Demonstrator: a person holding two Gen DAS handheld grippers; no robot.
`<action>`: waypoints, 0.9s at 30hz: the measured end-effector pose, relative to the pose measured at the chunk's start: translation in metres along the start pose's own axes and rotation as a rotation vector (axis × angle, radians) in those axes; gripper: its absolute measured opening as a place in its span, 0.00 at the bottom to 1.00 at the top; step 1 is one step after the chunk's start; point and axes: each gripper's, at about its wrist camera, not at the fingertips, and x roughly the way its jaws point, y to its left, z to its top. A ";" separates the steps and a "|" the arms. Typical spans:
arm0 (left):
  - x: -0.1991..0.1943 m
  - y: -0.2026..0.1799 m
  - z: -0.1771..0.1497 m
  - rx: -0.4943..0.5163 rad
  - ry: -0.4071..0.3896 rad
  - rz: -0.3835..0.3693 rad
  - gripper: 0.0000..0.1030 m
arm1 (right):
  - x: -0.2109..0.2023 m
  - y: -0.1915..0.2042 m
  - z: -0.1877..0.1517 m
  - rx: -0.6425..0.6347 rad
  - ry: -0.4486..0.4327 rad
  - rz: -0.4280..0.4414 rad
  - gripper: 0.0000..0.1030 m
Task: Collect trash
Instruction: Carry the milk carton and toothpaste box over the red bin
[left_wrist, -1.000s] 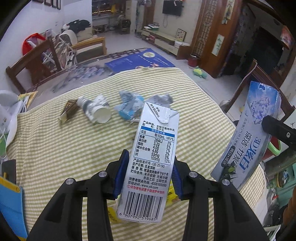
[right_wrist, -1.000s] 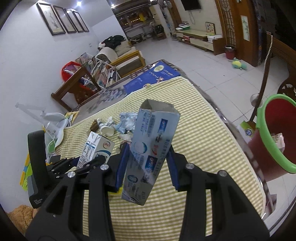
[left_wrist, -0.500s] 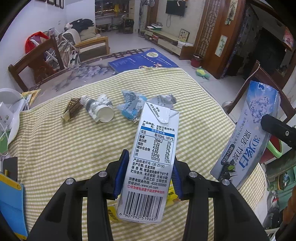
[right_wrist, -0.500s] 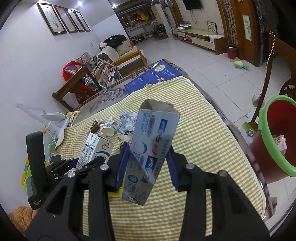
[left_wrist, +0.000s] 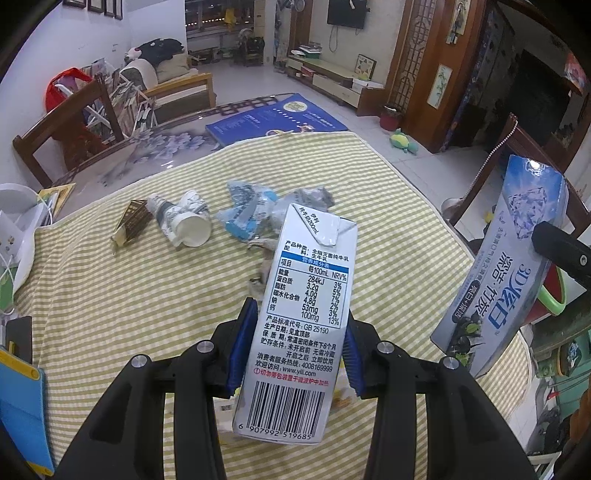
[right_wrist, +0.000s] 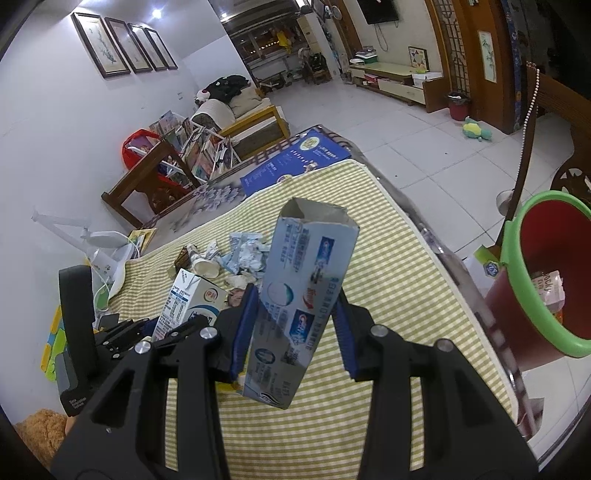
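Your left gripper (left_wrist: 295, 354) is pinching a milk carton (left_wrist: 301, 325) low on its sides, blue pads pressed to both faces, the carton standing upright above the surface. Your right gripper (right_wrist: 291, 332) is clamped on an open-ended toothpaste box (right_wrist: 301, 295) near its lower half, the box leaning a little to the right. Both pieces of trash are lifted clear of the checked cloth (left_wrist: 110, 302).

The red bin with the green rim (right_wrist: 546, 280) sits just off the right edge of the surface, below its level, with some packaging already inside. The toothpaste box is hollow and its torn top is open, so a harder squeeze could crush it and let it twist out between the pads. Held so low, the long box could also tip and strike the rim instead of dropping in. The carton is the farther piece from the bin; crossing your hands risks knocking the two gripper bodies together.

More trash lies on the cloth farther out: a crumpled paper cup (left_wrist: 192, 229), blue-and-clear wrappers (left_wrist: 247, 214) and a small brown carton (left_wrist: 131, 221). Beyond are a blue poster (left_wrist: 273, 118), wooden chairs and a tiled living room.
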 end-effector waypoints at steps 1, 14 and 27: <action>0.000 -0.004 0.001 0.001 -0.002 0.000 0.39 | -0.001 -0.004 0.002 -0.001 -0.001 0.000 0.38; 0.000 -0.065 0.016 -0.050 -0.044 0.020 0.39 | -0.021 -0.060 0.034 -0.034 -0.006 0.034 0.38; -0.011 -0.134 0.033 -0.062 -0.098 0.015 0.39 | -0.037 -0.119 0.061 -0.036 -0.020 0.069 0.35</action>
